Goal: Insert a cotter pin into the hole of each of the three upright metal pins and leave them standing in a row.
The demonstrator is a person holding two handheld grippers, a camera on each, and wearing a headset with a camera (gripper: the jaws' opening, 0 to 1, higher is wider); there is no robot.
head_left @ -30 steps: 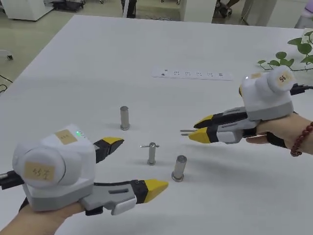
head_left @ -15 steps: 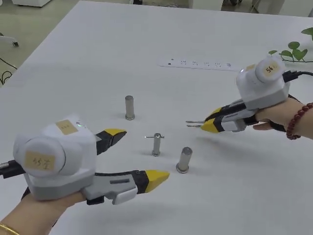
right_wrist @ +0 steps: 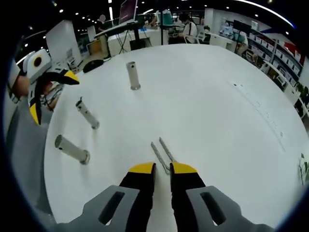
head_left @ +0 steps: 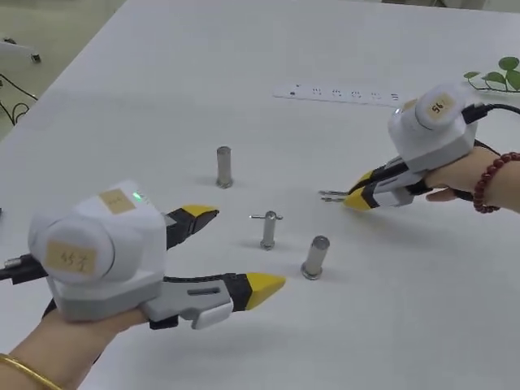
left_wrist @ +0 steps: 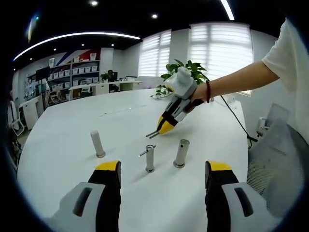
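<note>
left gripper (head_left: 241, 248): at 8 o'clock in the head view, jaws spread wide; its own view looks between the yellow tips (left_wrist: 164, 166) at all three pins.
left pin (head_left: 224, 166): upright on the table (head_left: 162, 97), at 11 o'clock of the middle pin (head_left: 268, 230).
middle pin: upright, inserted cotter pin (head_left: 262, 217) crossing its top.
right pin (head_left: 315, 257): upright, at 4 o'clock of the middle pin.
right gripper (head_left: 357, 201): at 2 o'clock of the middle pin, jaws pinching the held cotter pin (head_left: 333, 195); legs (right_wrist: 163, 151) splayed in a V in the right gripper view, thin slivers from the head.
power strip (head_left: 337, 93): at 12 o'clock, far across the table.
</note>
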